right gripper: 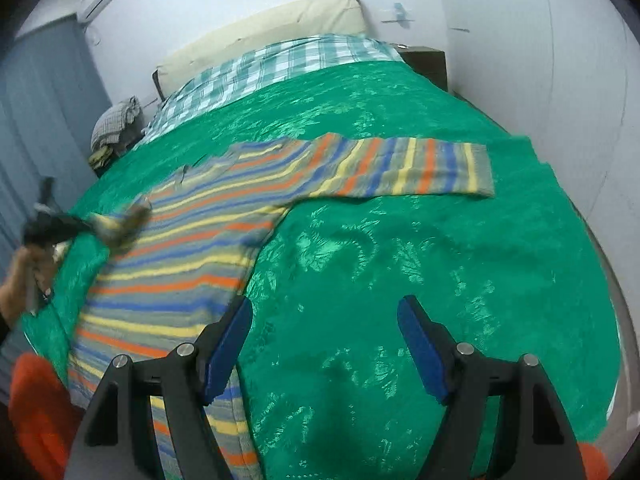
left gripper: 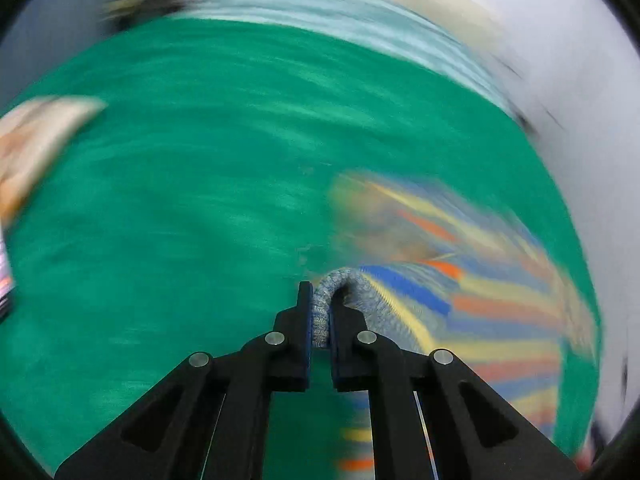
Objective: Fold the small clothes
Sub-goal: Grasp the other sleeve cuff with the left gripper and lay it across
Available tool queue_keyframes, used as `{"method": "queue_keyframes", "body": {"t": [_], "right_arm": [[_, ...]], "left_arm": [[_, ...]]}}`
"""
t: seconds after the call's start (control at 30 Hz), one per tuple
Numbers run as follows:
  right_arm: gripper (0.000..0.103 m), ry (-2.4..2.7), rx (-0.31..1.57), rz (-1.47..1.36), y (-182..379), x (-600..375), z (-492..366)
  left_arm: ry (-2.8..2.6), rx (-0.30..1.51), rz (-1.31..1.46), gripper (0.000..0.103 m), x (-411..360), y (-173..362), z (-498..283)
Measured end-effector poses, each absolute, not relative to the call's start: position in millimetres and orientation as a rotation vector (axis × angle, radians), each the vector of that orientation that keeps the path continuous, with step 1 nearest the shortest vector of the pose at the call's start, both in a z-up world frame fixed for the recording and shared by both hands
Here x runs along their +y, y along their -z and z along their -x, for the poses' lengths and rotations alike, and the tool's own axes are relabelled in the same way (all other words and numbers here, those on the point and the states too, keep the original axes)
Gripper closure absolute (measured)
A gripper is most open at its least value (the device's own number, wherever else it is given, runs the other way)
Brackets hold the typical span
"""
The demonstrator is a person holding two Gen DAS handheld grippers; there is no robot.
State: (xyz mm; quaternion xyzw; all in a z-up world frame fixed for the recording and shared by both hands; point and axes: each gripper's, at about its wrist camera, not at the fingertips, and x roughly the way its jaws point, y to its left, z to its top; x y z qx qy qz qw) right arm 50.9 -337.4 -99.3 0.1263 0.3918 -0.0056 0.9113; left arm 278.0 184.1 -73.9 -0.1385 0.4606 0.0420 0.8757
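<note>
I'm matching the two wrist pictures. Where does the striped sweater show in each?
Left wrist: striped sweater lower right, blurred, its cuff pinched in the left claw.
Right wrist: sweater spread left of centre, one sleeve stretched rightward.
Shared landmark: green bedspread.

A sweater (right gripper: 192,248) is lying spread on the bedspread (right gripper: 420,280) covering the bed, toward its left side, with 1 sleeve (right gripper: 400,168) stretching out to the right. The left hand-held gripper (left gripper: 320,308) is pinching the sweater's other cuff (left gripper: 324,300) at the far left. The right hand-held gripper (right gripper: 325,344) is hovering over the bedspread, just right of the sweater's body. Pillows (right gripper: 280,60) are lying behind, against the headboard (right gripper: 260,28).
</note>
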Motion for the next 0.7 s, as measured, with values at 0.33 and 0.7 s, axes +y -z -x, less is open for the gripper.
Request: {"method": "queue_keyframes", "body": {"t": [0.33, 0.7], "right_arm": [[0.028, -0.016, 0.890, -0.244, 122, -320, -61], [0.028, -0.005, 0.939, -0.229, 131, -320, -65]], "left_arm": [[-0.442, 1.115, 0.381, 0.099, 296, 139, -280], [-0.503, 1.057, 0.628, 0.092, 344, 150, -250]]}}
